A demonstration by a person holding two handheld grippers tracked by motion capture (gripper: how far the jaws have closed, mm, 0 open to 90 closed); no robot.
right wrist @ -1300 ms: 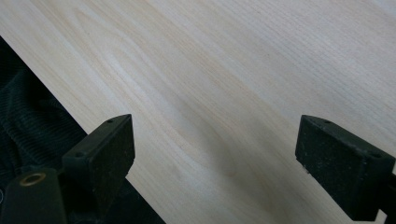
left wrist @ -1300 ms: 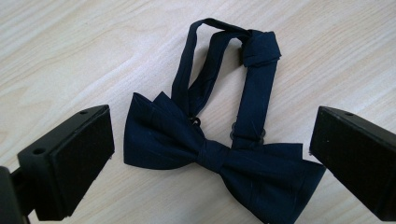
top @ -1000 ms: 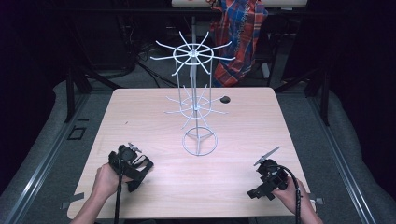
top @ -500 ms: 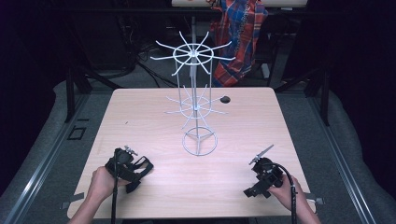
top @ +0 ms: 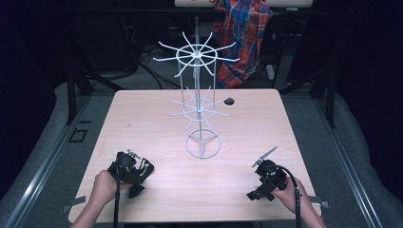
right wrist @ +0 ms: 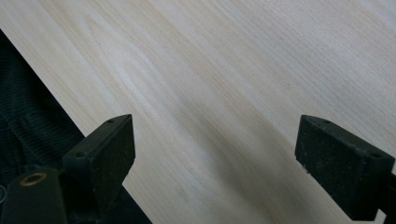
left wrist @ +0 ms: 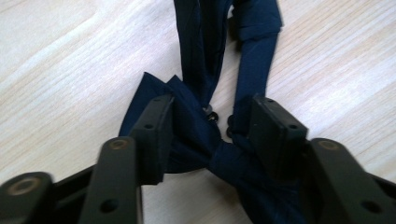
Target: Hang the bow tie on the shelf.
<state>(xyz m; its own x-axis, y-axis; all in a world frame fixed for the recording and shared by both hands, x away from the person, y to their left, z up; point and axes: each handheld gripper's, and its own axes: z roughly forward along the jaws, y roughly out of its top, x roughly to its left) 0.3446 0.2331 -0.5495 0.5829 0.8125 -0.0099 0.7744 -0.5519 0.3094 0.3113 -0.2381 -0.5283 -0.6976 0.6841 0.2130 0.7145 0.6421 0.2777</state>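
Here you are closing the left gripper (left wrist: 210, 135) on a dark navy bow tie (left wrist: 196, 121) lying on the pale wood-grain table (left wrist: 70, 60); its jaws have just been closing, and the flat black pads are now pressing the tie's pleated wing and wrapped centre knot from both sides. Between and just beyond the jaws, the tie's narrow neck strap (left wrist: 252, 70) is running away in two bands, and small dark metal fittings are sitting in the gap beside the knot. The fabric is looking smooth, thin and slightly glossy, folding softly into creases, so it is likely slipping easily: a grip on only one loose fold, not the firm knot, may be letting the tie slide out or unfold as you lift. The trailing strap could also be dragging or snagging on the thin white wire rack (top: 197, 107), whose spoked tiers and ring base are standing well beyond the jaws at mid-table. Your right gripper (right wrist: 215, 158) is resting with its jaws standing wide apart over bare tabletop near the table's edge, nothing lying between them.
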